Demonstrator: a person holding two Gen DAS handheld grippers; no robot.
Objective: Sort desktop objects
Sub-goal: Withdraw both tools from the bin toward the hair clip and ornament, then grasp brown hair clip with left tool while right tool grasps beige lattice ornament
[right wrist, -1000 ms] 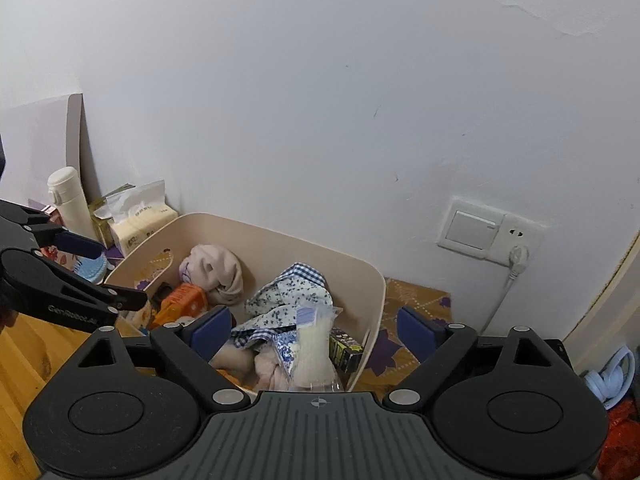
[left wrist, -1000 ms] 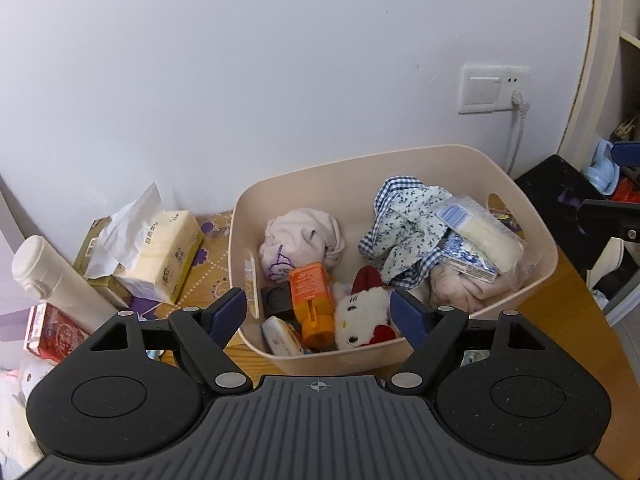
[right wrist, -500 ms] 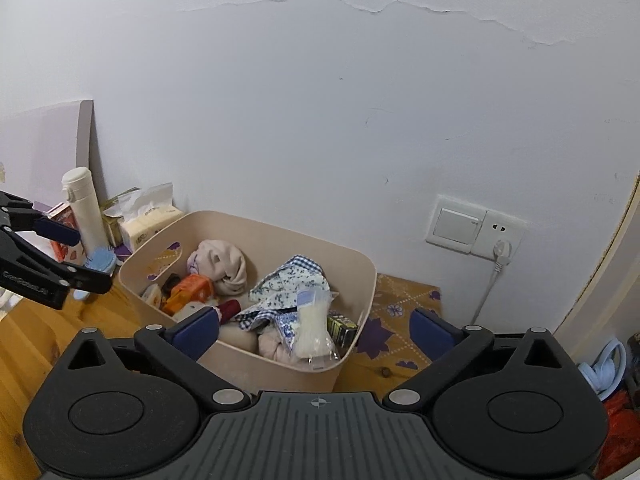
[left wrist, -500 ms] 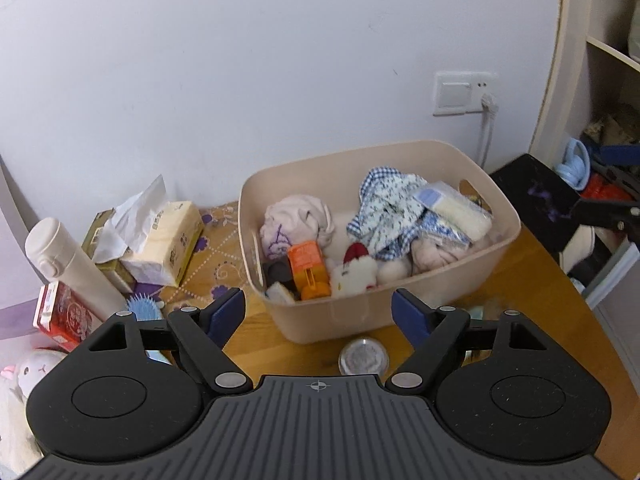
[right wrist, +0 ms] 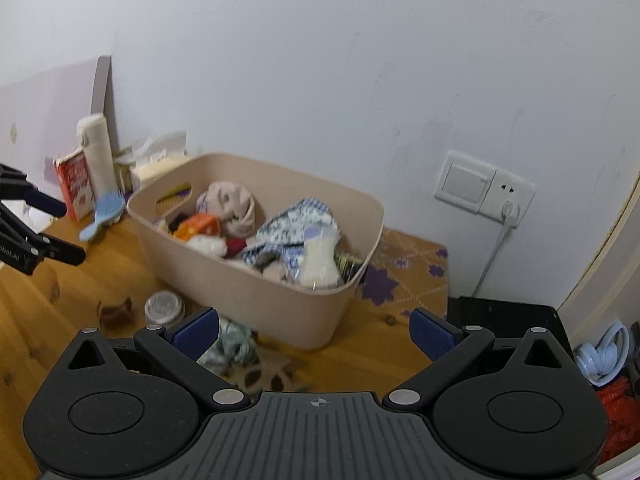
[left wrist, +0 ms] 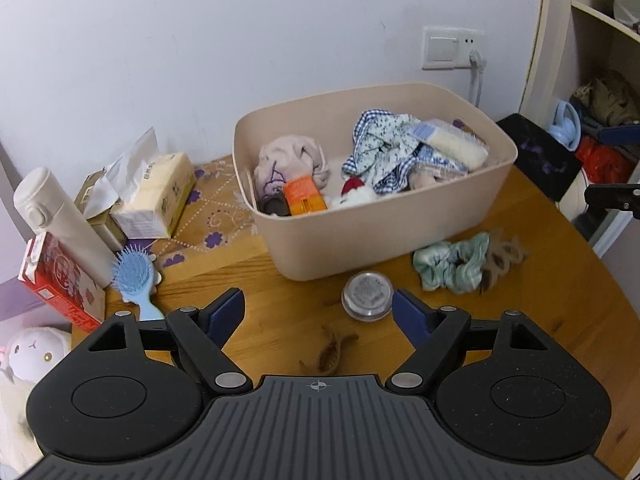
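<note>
I have both claws spread wide and empty: my left gripper (left wrist: 318, 312) hangs over the wooden desk (left wrist: 560, 312) near the front of the beige bin (left wrist: 384, 236), and my right gripper (right wrist: 314, 334) sits off the bin's right corner. The bin already holds clothes, a checked cloth, an orange bottle (left wrist: 304, 200) and a soft toy, so I judge the sort well along. Left outside: a round tin (left wrist: 367, 296) just in front of the bin, a mint scrunchie (left wrist: 452, 266) to its right, a brown hair claw (left wrist: 330, 354) nearest me, and a blue hairbrush (left wrist: 134, 280) at the left beside the white flask (left wrist: 60, 220).
</note>
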